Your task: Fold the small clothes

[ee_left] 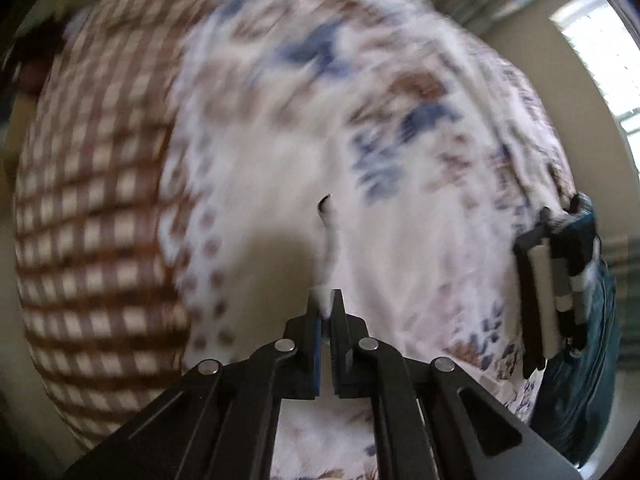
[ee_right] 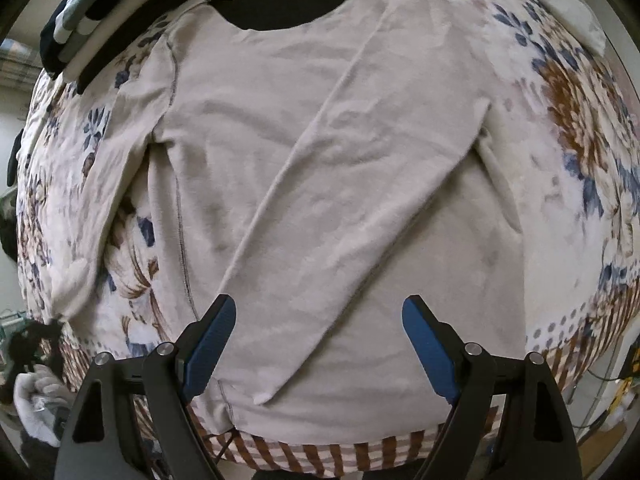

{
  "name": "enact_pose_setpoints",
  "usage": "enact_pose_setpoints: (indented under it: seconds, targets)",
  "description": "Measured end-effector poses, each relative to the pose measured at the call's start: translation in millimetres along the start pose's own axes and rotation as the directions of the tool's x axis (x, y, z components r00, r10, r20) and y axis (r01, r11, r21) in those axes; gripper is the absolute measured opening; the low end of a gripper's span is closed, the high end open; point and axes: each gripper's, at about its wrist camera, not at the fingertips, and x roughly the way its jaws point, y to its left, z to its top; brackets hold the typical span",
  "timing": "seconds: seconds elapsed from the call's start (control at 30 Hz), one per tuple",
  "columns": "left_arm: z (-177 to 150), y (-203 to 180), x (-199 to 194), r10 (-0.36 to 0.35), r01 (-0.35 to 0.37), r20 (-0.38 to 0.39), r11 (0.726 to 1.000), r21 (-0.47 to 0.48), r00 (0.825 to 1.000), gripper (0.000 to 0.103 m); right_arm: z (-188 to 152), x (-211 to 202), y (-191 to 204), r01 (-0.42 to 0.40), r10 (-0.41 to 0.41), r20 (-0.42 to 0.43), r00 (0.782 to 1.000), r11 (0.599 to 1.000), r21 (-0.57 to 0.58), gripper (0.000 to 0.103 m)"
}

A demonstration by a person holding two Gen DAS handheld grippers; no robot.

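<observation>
Left gripper (ee_left: 328,312) pinches a limp cloth edge (ee_left: 330,240); right gripper (ee_right: 318,344), fingers wide and empty, above the soft shirt (ee_right: 320,160), best taken at the hem.

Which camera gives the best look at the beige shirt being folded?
The right wrist view: the shirt lies spread across the flowered bedspread, one sleeve folded over it. The left wrist view is blurred and shows only a pale strip of cloth pinched in the left tongs.

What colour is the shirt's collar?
Black, against the beige shirt; the collar shows best in the right wrist view.
</observation>
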Motion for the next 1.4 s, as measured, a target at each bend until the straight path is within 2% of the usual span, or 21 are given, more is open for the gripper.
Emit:
enact_pose_setpoints:
  seconds: [0.1, 0.2, 0.3, 0.33, 0.4, 0.47, 0.5, 0.53, 0.6, 0.63, 0.67, 0.77, 0.87, 0.97, 1.03, 1.1, 1.17, 1.23, 1.27, 1.3, 1.4]
  targets:
    - [0.1, -51.7, -26.5, -0.017, 0.001, 0.08, 0.981, 0.194, 0.997, 0.001, 1.6, 6.0, 2.2, -0.004, 0.004, 0.007, 1.0, 1.0, 0.017, 0.087]
    - [-21.9, -113.5, -58.7, -0.106, 0.04, 0.133, 0.906, 0.421, 0.985, 0.001, 5.3, 0.0, -15.4, -0.005, 0.004, 0.022, 1.0, 0.999, 0.042, 0.087]
    - [-69.4, -177.1, -77.7, -0.218, 0.139, 0.055, 0.777, 0.614, 0.974, 0.001, 13.5, -1.8, -28.9, -0.003, 0.0, 0.036, 0.999, 0.996, 0.085, 0.087]
    - [-100.0, -203.4, -79.3, -0.253, 0.197, -0.018, 0.705, 0.681, 0.967, 0.001, 17.4, -0.7, -32.3, -0.002, -0.002, 0.04, 0.999, 0.995, 0.105, 0.087]
    - [-145.3, -232.5, -80.2, -0.275, 0.263, -0.113, 0.606, 0.751, 0.955, 0.001, 22.0, 0.5, -43.5, 0.003, -0.009, 0.042, 0.999, 0.989, 0.149, 0.087]
    - [-216.7, -262.3, -71.8, -0.269, 0.353, -0.251, 0.466, 0.811, 0.93, 0.001, 17.7, -6.2, -72.7, 0.012, -0.021, 0.043, 0.999, 0.981, 0.195, 0.087]
    - [-238.4, -268.9, -70.1, -0.259, 0.381, -0.293, 0.425, 0.821, 0.92, 0.001, 14.7, -9.7, -87.9, 0.018, -0.028, 0.044, 0.999, 0.976, 0.215, 0.087]
    - [-281.9, -276.7, -64.9, -0.229, 0.429, -0.369, 0.34, 0.837, 0.901, 0.001, 12.7, -12.2, -99.3, 0.024, -0.035, 0.042, 0.998, 0.973, 0.229, 0.087]
    - [-334.5, -278.6, -59.6, -0.185, 0.48, -0.446, 0.237, 0.844, 0.876, 0.001, 5.8, -18.1, -129.4, 0.038, -0.051, 0.043, 0.998, 0.963, 0.266, 0.087]
    - [-375.0, -274.6, -53.9, -0.127, 0.507, -0.492, 0.151, 0.848, 0.861, 0.001, 2.4, -18.5, -139.8, 0.045, -0.059, 0.042, 0.997, 0.959, 0.278, 0.087]
    - [-402.0, -266.8, -51.8, -0.09, 0.523, -0.516, 0.099, 0.846, 0.852, 0.001, -2.1, -20.1, -154.7, 0.057, -0.071, 0.038, 0.997, 0.954, 0.295, 0.087]
    - [-465.4, -237.5, -44.5, 0.025, 0.569, -0.568, -0.033, 0.822, 0.823, 0.001, -15.7, -23.5, -197.0, 0.083, -0.096, 0.02, 0.995, 0.935, 0.345, 0.087]
    - [-506.7, -210.0, -42.0, 0.109, 0.589, -0.579, -0.113, 0.8, 0.808, 0.001, -28.7, -25.4, -236.1, 0.109, -0.117, -0.003, 0.993, 0.917, 0.383, 0.087]
    - [-534.4, -180.5, -39.5, 0.191, 0.593, -0.564, -0.168, 0.787, 0.803, 0.002, -37.9, -25.9, -265.5, 0.122, -0.121, -0.028, 0.992, 0.909, 0.398, 0.087]
    - [-543.5, -165.7, -32.6, 0.249, 0.569, -0.52, -0.198, 0.798, 0.817, 0.003, -41.6, -27.5, -278.9, 0.114, -0.107, -0.039, 0.993, 0.911, 0.397, 0.087]
    - [-544.5, -154.6, -28.7, 0.301, 0.556, -0.491, -0.193, 0.809, 0.818, 0.004, -41.2, -23.8, -276.3, 0.072, -0.062, -0.039, 0.997, 0.918, 0.389, 0.087]
    - [-531.5, -152.1, -25.8, 0.326, 0.572, -0.508, -0.142, 0.808, 0.798, 0.011, -39.1, -24.2, -270.6, 0.032, -0.021, -0.033, 0.999, 0.931, 0.363, 0.087]
    - [-512.0, -152.5, -31.6, 0.309, 0.576, -0.526, -0.094, 0.812, 0.792, 0.046, -38.6, -25.5, -261.2, -0.008, 0.017, -0.022, 1.0, 0.941, 0.339, 0.087]
    - [-496.5, -158.3, -33.0, 0.29, 0.574, -0.536, -0.057, 0.817, 0.793, 0.075, -36.4, -26.6, -252.3, -0.034, 0.041, -0.015, 0.999, 0.944, 0.329, 0.087]
    - [-484.4, -160.6, -34.6, 0.273, 0.566, -0.538, -0.029, 0.824, 0.797, 0.089, -33.5, -28.3, -244.9, -0.054, 0.06, -0.008, 0.998, 0.946, 0.32, 0.087]
    - [-439.2, -179.9, -35.0, 0.2, 0.53, -0.532, 0.066, 0.845, 0.823, 0.089, -23.1, -29.9, -227.5, -0.113, 0.117, 0.006, 0.993, 0.951, 0.289, 0.087]
